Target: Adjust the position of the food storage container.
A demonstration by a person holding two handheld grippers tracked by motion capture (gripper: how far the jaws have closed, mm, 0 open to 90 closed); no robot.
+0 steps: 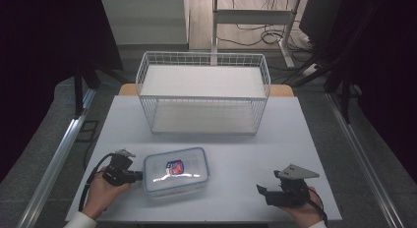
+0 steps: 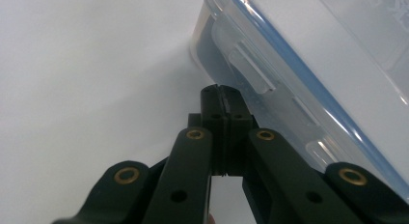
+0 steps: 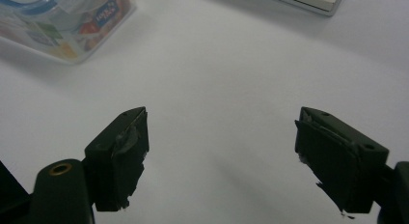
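Fingers of the left gripper (image 2: 223,96) are pressed together with nothing between them, tips just beside a clear, blue-rimmed container (image 1: 176,171) on the white table (image 1: 246,154). Fingers of the right gripper (image 3: 222,151) are spread wide, holding nothing, well apart from the container.

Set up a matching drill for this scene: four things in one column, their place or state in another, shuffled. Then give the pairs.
Things:
1. left gripper
2. right gripper
3. plastic container
4. wire basket

Places or states:
A. lidded, blue seal, near the table's front left
B. jaws pressed together, beside the container's wall
C. white, standing at the table's far side
D. jaws spread wide above bare table

Pairs: 1-B, 2-D, 3-A, 4-C
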